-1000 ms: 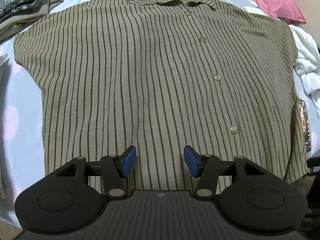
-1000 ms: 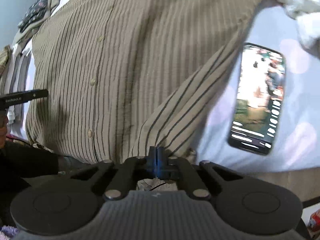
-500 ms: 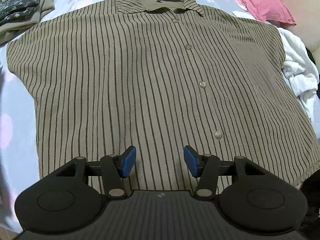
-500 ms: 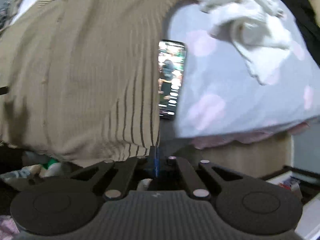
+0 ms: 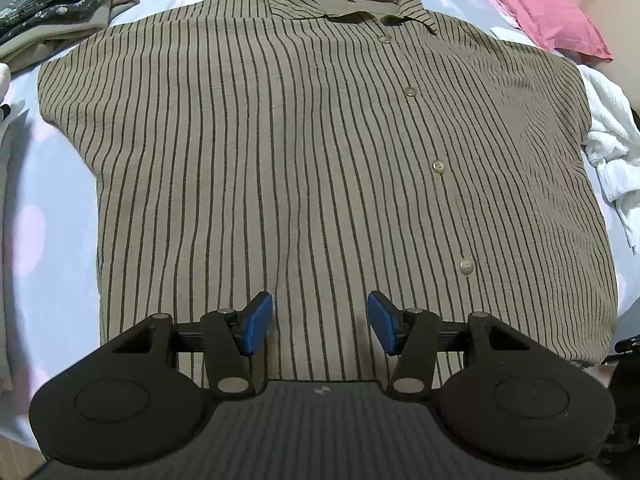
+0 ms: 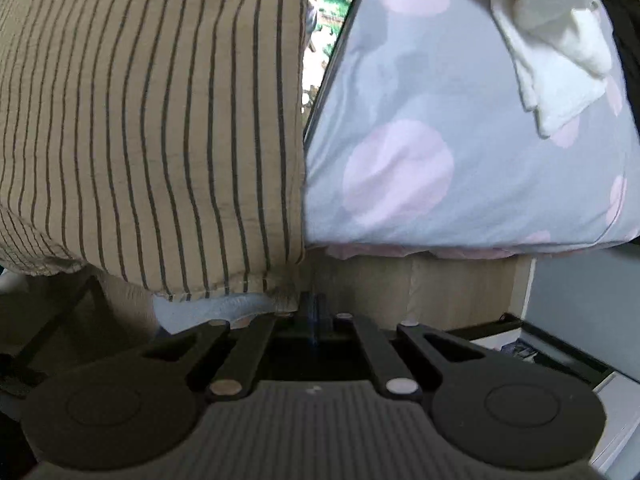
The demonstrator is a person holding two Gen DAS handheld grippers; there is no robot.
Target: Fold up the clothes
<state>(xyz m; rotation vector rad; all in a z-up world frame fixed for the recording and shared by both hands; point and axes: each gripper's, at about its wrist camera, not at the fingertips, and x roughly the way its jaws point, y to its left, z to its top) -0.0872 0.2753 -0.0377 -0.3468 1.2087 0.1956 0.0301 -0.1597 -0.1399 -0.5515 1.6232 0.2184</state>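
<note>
One big striped shirt (image 5: pixel 280 168) fills the middle of the left wrist view. It lies flat and face up on the spotted bed sheet (image 5: pixel 24 184), with its collar at the top of the frame and its buttons running down the right of the middle. In the right wrist view the same shirt fills the left half of the frame, and its bottom corner hangs over the bed's edge near the low middle.

It looks thin, soft and light. It will likely bend and sag anywhere it is lifted, and it will not break. It may slide on the sheet if it is pulled. Good places to take hold look like the bottom corners, the side edges and the shoulders, where the cloth is doubled and thicker.

At the right edge of the shirt a phone (image 6: pixel 332 20) peeks out, near the top of the right wrist view. A white cloth (image 6: pixel 560 40) sits at the upper right.

At the bottom of the left view, the left gripper (image 5: pixel 320 328) hangs over the hem, about half open, with nothing in it. The right gripper (image 6: pixel 314 312) is closed tight, pinching the shirt's bottom corner, I think.
</note>
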